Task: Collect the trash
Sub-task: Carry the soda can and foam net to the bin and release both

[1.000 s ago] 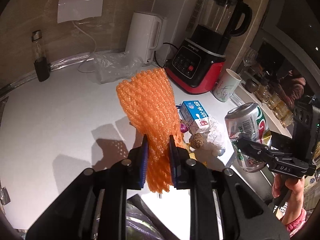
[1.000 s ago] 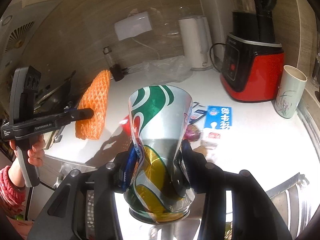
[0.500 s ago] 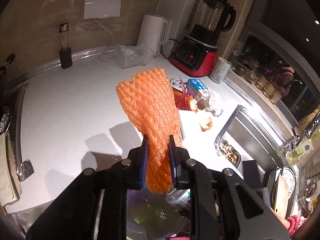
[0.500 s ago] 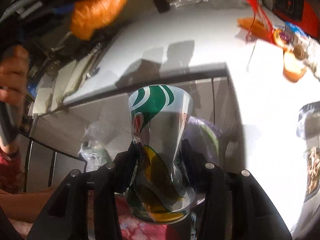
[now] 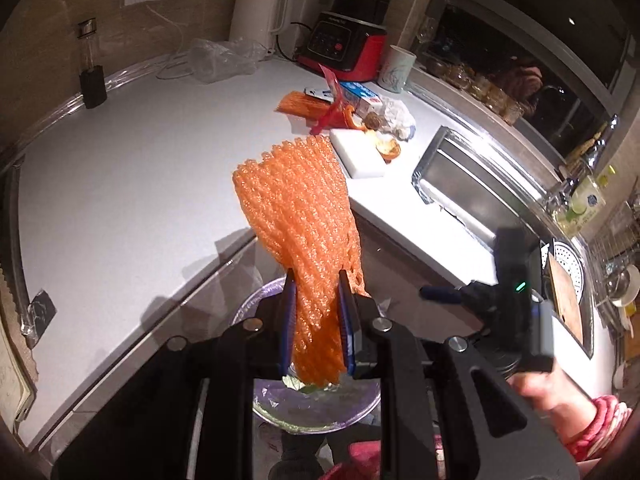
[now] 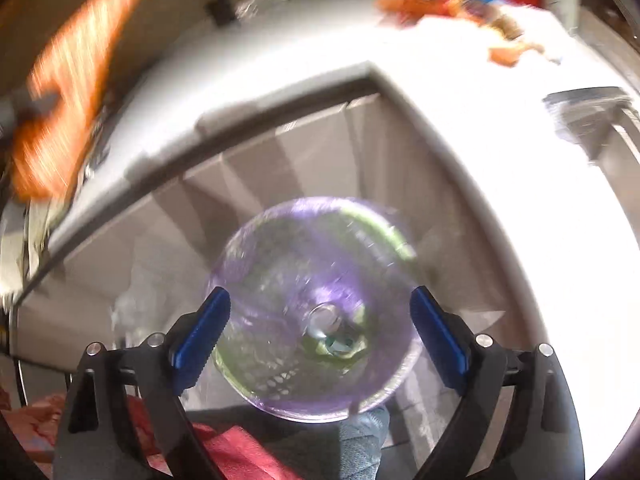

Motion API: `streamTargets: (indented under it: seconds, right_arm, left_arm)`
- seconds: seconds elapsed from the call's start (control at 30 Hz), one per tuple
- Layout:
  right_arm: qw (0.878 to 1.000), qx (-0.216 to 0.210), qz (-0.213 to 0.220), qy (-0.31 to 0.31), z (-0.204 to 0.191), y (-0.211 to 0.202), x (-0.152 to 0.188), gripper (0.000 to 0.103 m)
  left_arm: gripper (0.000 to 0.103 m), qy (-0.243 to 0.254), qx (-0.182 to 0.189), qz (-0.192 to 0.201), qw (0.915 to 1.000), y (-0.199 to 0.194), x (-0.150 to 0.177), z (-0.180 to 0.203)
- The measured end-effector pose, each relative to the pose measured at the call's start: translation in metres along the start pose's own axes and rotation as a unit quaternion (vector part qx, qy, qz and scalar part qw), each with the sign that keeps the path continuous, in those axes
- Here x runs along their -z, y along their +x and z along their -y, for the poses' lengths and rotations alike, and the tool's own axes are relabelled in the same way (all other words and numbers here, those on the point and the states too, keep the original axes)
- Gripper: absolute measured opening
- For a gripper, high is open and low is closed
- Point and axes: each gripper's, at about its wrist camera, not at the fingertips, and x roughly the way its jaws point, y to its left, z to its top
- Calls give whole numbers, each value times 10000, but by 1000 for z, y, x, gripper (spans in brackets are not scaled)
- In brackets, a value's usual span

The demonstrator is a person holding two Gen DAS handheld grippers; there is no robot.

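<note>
The orange foam net [image 5: 298, 216] is pinched near its lower end in your left claw [image 5: 316, 320], jaws nearly closed on it, long axis running up and away from the claw, so the free fanned end stands above the pads and the short tail hangs below. Directly under that tail sits the purple-lined bin [image 5: 256, 304], on the floor in front of the worktop [image 5: 120, 184] edge; you see its rim on both sides of the claw, so the net looks already lined up over the opening. My read: the drop is straight down, and since most of the net sits above the grip it may tip as it falls, so go a little lower before you let go. Your right claw [image 6: 320, 332] has just been opening and now stands wide with nothing between the pads [image 6: 200, 328]; in its view it looks straight down into the same bin [image 6: 256, 248], where a can [image 6: 332, 328] lies at the bottom. In the left view that claw [image 5: 440, 294] hangs just right of the net at about the same height, so clear it sideways first. The remaining scraps [image 5: 360, 108] sit well apart, back on the worktop by the red blender [image 5: 344, 46], closer to the right hand.
</note>
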Motion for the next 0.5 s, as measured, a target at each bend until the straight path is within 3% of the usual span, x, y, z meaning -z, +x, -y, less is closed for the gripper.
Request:
streamTargets:
  seconds: [0.2, 0.4, 0.43, 0.5]
  right_arm:
    - [9942, 303, 803, 653, 18, -88, -9, 96]
    - [9862, 571, 1109, 1088, 36, -125, -9, 98]
    - [9855, 602, 1090, 1152, 38, -123, -7, 98]
    - [9836, 667, 1060, 1302, 43, -121, -2, 98]
  left_arm:
    - [19, 452, 235, -545, 9972, 50, 36, 10]
    - [20, 440, 378, -1292, 9899, 115, 75, 2]
    - [22, 420, 384, -1417, 9883, 125, 81, 0]
    - [47, 388, 334, -1653, 9849, 142, 91, -5]
